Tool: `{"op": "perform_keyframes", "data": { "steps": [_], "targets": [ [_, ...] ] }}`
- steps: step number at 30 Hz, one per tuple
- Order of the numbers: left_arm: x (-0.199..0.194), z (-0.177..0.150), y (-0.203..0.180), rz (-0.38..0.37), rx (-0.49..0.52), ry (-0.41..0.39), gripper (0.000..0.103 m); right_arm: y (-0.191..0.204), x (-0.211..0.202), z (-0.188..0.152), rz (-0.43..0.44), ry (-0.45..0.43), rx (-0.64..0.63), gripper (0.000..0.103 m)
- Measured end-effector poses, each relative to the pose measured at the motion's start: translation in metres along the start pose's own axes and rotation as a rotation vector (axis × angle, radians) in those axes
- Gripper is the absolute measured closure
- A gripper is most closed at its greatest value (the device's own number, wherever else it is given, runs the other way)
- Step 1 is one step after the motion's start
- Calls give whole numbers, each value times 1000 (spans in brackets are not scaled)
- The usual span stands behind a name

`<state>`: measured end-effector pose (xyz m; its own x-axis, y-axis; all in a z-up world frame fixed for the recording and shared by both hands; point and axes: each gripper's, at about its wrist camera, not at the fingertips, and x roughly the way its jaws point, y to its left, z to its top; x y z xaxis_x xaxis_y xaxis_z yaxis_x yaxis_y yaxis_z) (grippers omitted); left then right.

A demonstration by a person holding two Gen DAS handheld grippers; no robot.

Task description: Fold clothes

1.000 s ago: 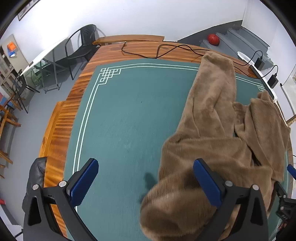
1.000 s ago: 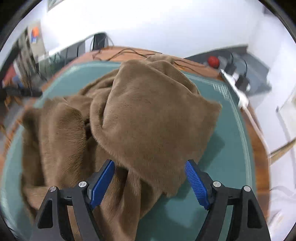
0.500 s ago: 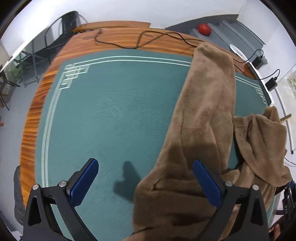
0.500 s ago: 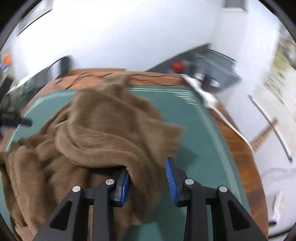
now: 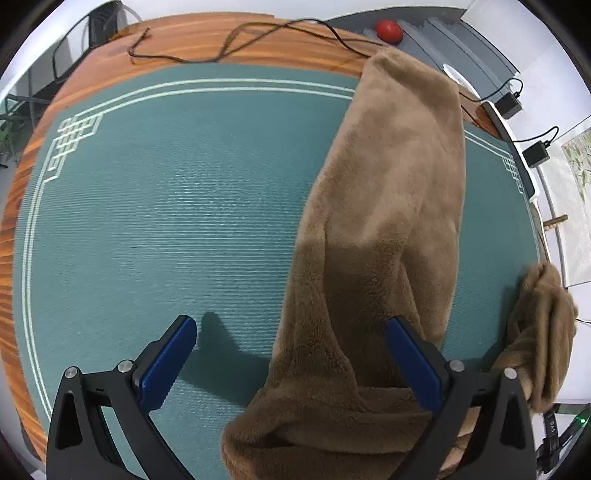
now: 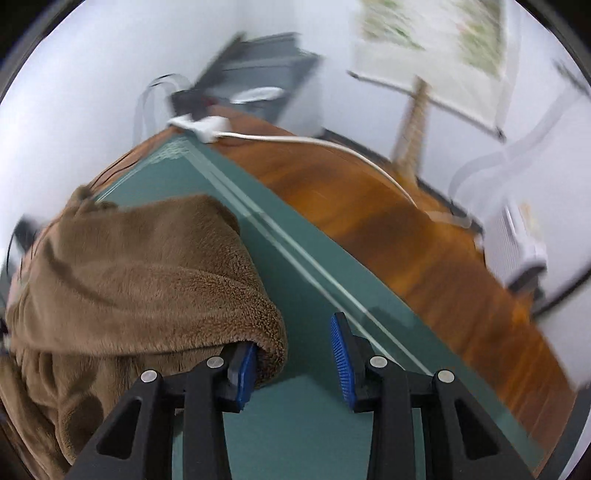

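Observation:
A brown fleece garment lies stretched across the right half of the green mat, from the far edge to the near edge. My left gripper is open above its near end, with fleece under the right finger. In the right wrist view the same fleece is bunched at the left and drapes over my left finger. My right gripper is partly open; the fleece touches only the left pad, and the gap shows green mat. A lifted clump hangs at the right in the left wrist view.
The mat lies on a wooden table with black cables at the far edge. A white power strip and its cord lie on the wood at the right. Black adapters and a red ball sit beyond the table.
The right gripper swung to the right and lifted, dragging a fold of fleece with it; its jaws narrowed, then widened somewhat. The left gripper moved forward over the mat, and the garment now lies stretched out.

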<state>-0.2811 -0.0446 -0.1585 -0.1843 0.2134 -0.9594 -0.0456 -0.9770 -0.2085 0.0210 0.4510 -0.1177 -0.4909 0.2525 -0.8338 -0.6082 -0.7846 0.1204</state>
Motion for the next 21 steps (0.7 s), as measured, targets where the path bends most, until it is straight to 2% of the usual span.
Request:
{"op": "perform_keyframes", "data": {
  "steps": [2,6,10,13,14,16,17,18,21],
  "targets": [
    [4,1,-2,-3,8,14,0,-25,-10,-7,-17,-6,70,66],
    [10,3,-11,6,42,23,0,-47,-29,-15,-60,-24,79,66],
    [10,3,-22,-25,70,22,0,-47,-31,-23,-72,-6,48,66],
    [9,-2,-31,-82,102,21,0,-45,-20,-24,-68,16,44,66],
    [8,-4,-35,-76,121,16,4,-46,-17,-24,-65,22,42,66],
    [6,-9,-44,-44,163,3,16,-46,-15,-25,-61,29,40,66],
    [5,-11,-48,-27,184,-4,28,-47,-14,-27,-59,30,39,66],
    [3,-13,-51,-34,187,-5,48,-47,-14,-27,-57,29,39,66],
    [-7,-17,-56,-76,155,-3,81,-47,-15,-28,-51,21,40,66]
  ]
}}
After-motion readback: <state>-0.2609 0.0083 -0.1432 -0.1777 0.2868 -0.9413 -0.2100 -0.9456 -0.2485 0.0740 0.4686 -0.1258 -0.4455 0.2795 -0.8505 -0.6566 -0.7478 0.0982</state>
